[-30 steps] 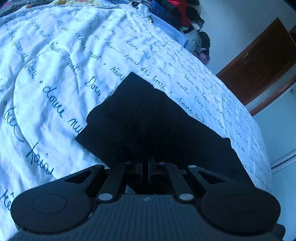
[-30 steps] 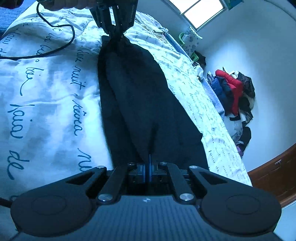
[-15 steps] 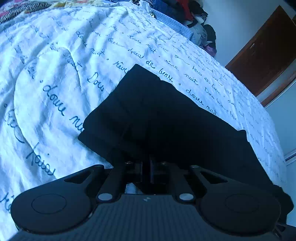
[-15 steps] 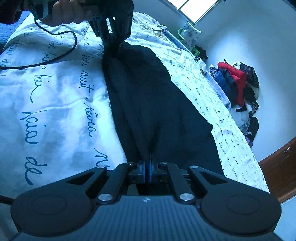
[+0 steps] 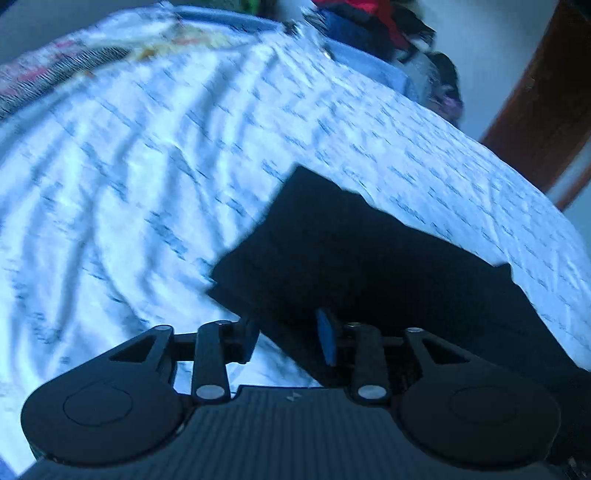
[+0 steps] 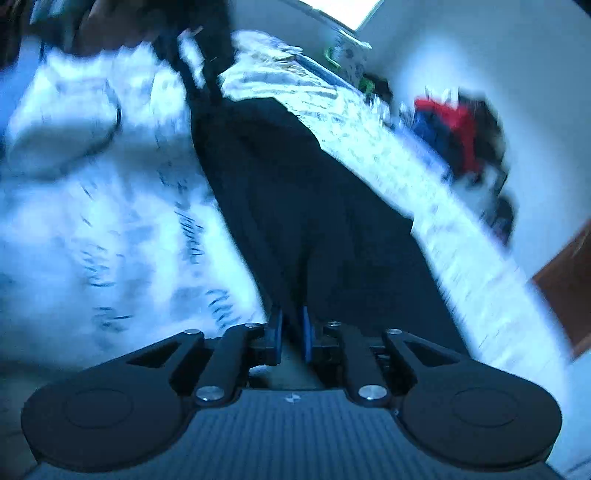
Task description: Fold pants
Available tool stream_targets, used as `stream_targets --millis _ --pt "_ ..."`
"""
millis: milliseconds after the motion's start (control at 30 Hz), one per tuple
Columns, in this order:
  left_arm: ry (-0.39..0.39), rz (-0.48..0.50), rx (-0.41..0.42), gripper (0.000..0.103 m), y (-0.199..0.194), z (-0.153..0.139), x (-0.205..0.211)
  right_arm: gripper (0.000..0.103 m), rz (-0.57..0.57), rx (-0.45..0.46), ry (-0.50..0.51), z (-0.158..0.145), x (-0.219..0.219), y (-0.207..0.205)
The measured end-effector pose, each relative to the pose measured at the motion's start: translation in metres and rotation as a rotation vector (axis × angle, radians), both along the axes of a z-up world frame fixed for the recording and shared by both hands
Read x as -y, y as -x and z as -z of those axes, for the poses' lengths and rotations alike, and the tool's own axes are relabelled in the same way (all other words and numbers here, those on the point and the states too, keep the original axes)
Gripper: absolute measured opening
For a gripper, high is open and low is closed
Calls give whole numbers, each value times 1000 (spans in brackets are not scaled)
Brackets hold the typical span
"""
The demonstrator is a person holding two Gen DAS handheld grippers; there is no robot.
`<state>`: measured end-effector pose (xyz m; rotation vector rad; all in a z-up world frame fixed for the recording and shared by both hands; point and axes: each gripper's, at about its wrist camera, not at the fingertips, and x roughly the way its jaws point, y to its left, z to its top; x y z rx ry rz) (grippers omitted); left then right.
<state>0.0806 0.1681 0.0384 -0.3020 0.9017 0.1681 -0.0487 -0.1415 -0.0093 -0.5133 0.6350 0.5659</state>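
Blur smears both views, so the script printed on the white bedspread [image 5: 155,155] cannot be read here, only dark blue scrawls. In the right wrist view the far top corner is a muddle: a hand [image 6: 110,33] and a dark gripper shape at the far end of the cloth, too streaked to make out in detail. A dark cable [image 6: 110,122] loops on the cover nearby.

Black pants [image 5: 369,258] lie folded flat on the bedspread, a long dark slab, their near edge cut off behind the gripper bodies in both views.

Left gripper [image 5: 288,339]: jaws opening, blue pad showing, the cloth's edge lying between the fingers but not pinched. Right gripper [image 6: 290,334]: jaws just starting to part, a narrow gap between the blue pads, dark fabric right in front and between them; the pads do not look pressed on it.

Room: pale wall, a heap of clothes [image 6: 458,129] with red and blue pieces beyond the bed, a brown wooden door [image 5: 543,96] at the edge, and a bright window [image 6: 347,11] up top.
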Motion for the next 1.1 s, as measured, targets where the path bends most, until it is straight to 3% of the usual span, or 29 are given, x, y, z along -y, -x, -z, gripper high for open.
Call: stream_targets --millis 100,167,233,300,333,367,567,667,733,800,833,933,967,1100 --pt "-46 -2 43 41 7 -15 11 12 53 -169 -187 -11 47 7" --pt "-37 94 59 45 8 -21 31 12 123 -208 -329 -19 84 12" --pt "-3 258 61 48 6 -22 63 16 231 -195 -485 -26 122 14" --pt "15 406 65 51 6 -18 97 40 394 -163 -609 -25 153 12" --pt "12 469 63 51 6 -15 116 64 485 -153 -664 -21 168 11" --pt "8 523 62 51 7 -11 133 72 554 -146 -705 -16 179 10" --pt "-79 774 41 56 16 21 216 71 765 -211 -941 21 211 11" --pt "-88 836 -13 54 24 39 232 71 739 -262 -1064 32 212 14" --pt "-80 858 8 54 29 39 233 71 687 -301 -1120 38 203 11" --pt "-31 885 31 55 27 36 236 70 688 -298 -1149 44 200 5" --pt "-1 901 40 55 26 35 238 63 691 -297 -1171 47 199 2" --pt "25 951 54 56 24 35 254 14 712 -335 -1250 59 208 -7" --pt "24 971 66 56 25 35 259 8 719 -337 -1254 62 208 -7" --pt "23 1058 101 56 31 35 282 4 727 -307 -1277 62 212 3"
